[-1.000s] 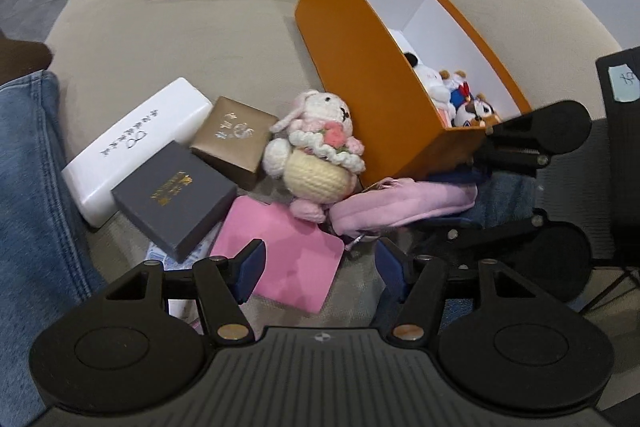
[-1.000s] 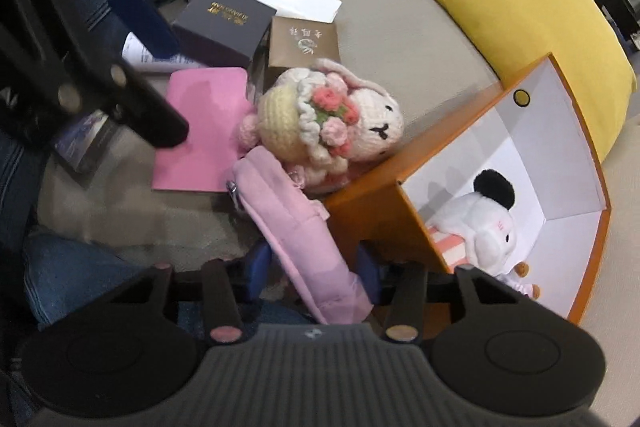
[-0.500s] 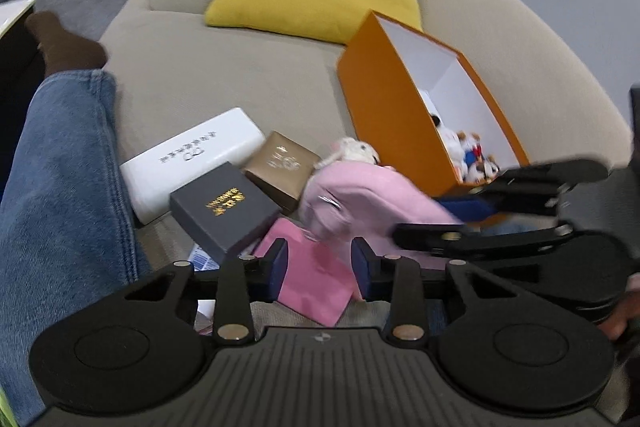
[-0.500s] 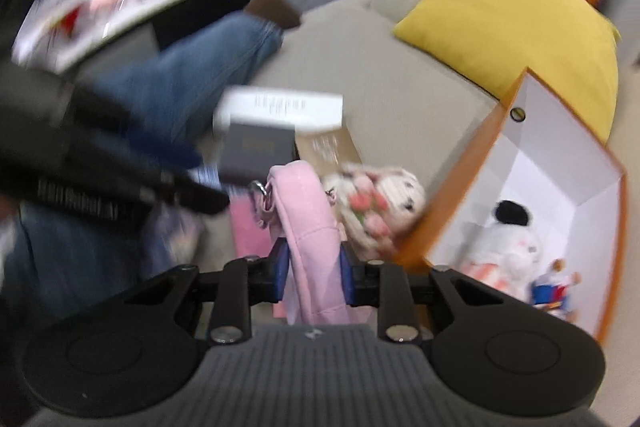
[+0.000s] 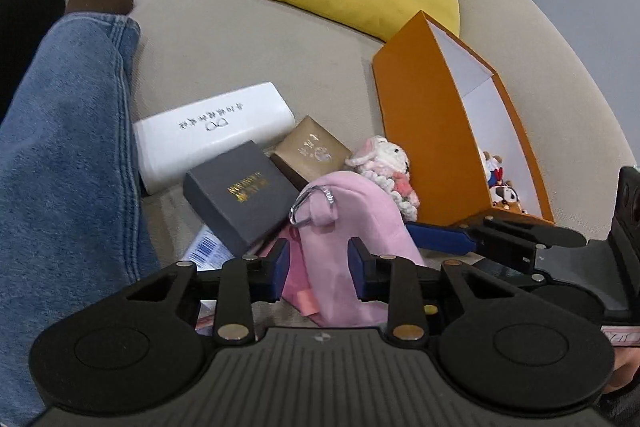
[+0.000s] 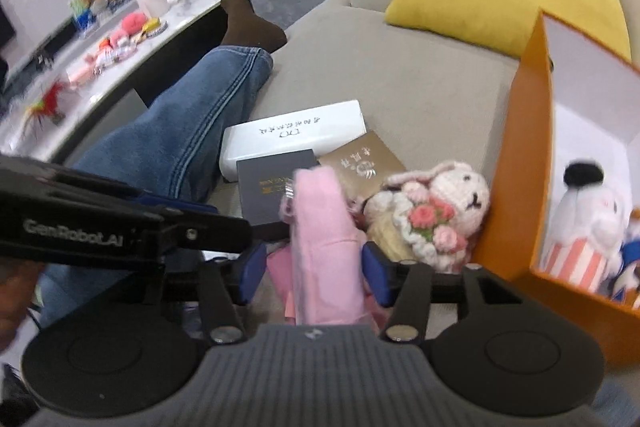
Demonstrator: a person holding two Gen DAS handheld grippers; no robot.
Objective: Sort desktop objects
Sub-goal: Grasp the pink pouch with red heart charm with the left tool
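While the pink pouch [image 5: 344,227] hangs clear of the sofa [image 5: 248,43], it sits between the pads of both tools at once. The left gripper [image 5: 318,263] straddles its lower half and the right gripper [image 6: 314,269] straddles it from the other side. In each wrist view the pads stand close to the fabric with a sliver of pink showing at one side, so I cannot tell which pair is truly clamped and which is only bracketing it. The step in hand looks like a transfer or a two-handed carry toward the orange box [image 5: 432,131], which lies open on its side at about two o'clock from the pouch in the left view, with plush toys [image 6: 588,219] already inside. To do it well, one gripper should be firmly squeezed on the thick middle of the pouch before the other lets go, since soft cloth sags and slips. The metal clip [image 5: 308,205] at the pouch's top should stay free of the pads. The crochet bunny [image 5: 390,163] leans against the box wall at one o'clock, right by the route, so the pouch ought to pass above it and go in past the rim. The grey box [image 5: 240,191], gold box [image 5: 312,151] and white case [image 5: 212,131] at ten to eleven o'clock are best left undisturbed.
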